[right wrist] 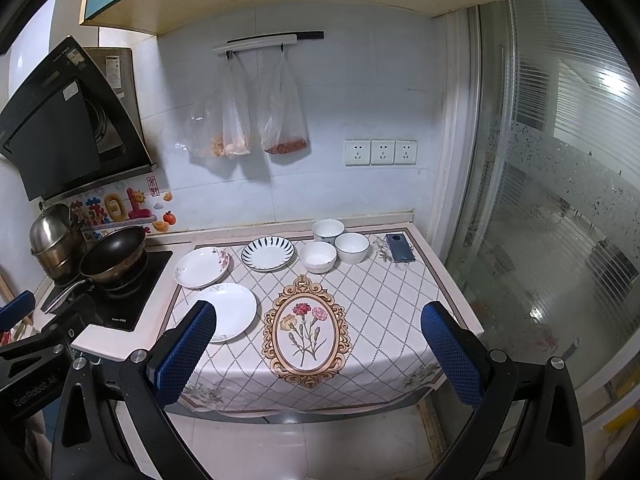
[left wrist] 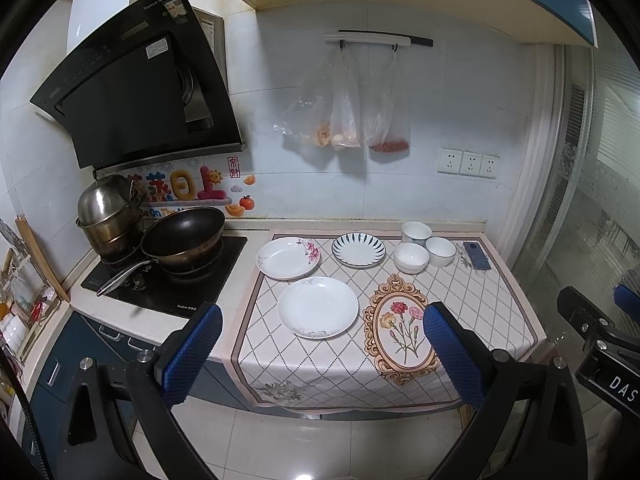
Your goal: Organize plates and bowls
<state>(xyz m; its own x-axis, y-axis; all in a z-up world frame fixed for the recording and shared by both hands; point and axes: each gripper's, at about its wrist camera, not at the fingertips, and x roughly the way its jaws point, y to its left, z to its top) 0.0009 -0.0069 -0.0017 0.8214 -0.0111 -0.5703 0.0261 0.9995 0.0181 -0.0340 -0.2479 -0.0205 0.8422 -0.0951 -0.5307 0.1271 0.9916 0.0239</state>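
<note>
Three plates lie apart on the patterned cloth [left wrist: 472, 300]: a plain white plate [left wrist: 318, 307] [right wrist: 230, 312] nearest, a flower-rimmed plate [left wrist: 288, 258] [right wrist: 202, 267] behind it, and a blue-striped plate [left wrist: 359, 249] [right wrist: 267, 253] at the back. Three white bowls stand right of them: one at the front [left wrist: 410, 257] [right wrist: 318, 256], one to its right [left wrist: 440, 251] [right wrist: 351, 248], one behind [left wrist: 416, 233] [right wrist: 328, 231]. My left gripper [left wrist: 322, 356] is open and empty, in front of the counter edge. My right gripper [right wrist: 320, 354] is open and empty, also short of the counter.
A phone [left wrist: 477, 255] [right wrist: 401, 247] lies at the back right of the cloth. A stove [left wrist: 168, 276] with a black wok [left wrist: 182, 236] and a steel pot [left wrist: 108, 212] is on the left. Plastic bags [left wrist: 344, 104] hang on the wall. A glass door [right wrist: 560, 200] is on the right.
</note>
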